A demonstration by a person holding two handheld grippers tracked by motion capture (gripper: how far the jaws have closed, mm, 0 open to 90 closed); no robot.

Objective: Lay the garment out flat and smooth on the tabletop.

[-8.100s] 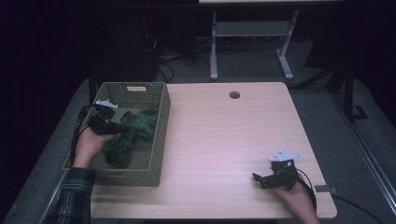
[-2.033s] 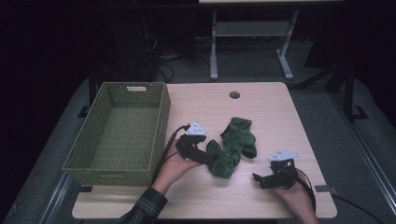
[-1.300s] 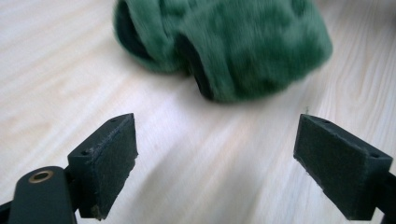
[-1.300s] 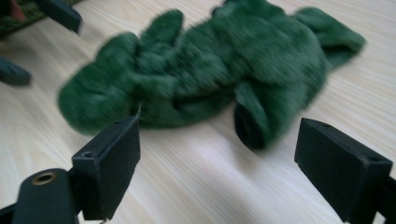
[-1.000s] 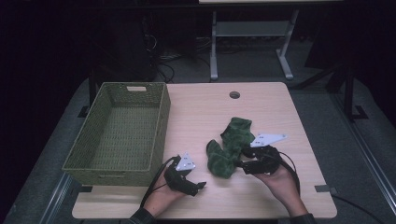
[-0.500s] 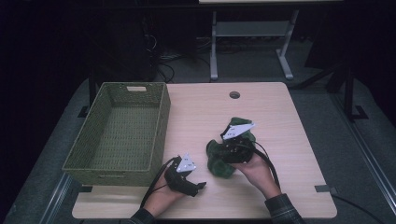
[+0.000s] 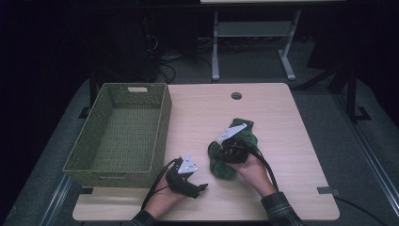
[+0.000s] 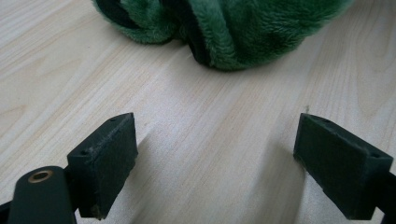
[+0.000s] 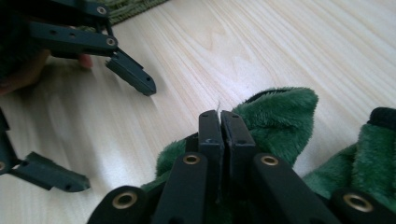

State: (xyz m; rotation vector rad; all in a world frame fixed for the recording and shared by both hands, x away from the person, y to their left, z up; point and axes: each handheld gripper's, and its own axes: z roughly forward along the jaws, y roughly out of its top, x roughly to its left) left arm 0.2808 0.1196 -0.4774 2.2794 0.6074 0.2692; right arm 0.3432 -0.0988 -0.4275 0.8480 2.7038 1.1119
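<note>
right gripper closing tight on the green cloth, which is lying mid-table, likely pinching an edge to spread it | left gripper resting near it, jaws apart, waiting | basket sitting emptied, left

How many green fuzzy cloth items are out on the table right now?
1. The green cloth lies crumpled on the table, right of the basket, under the right gripper; its folds could hide a second piece.
</note>
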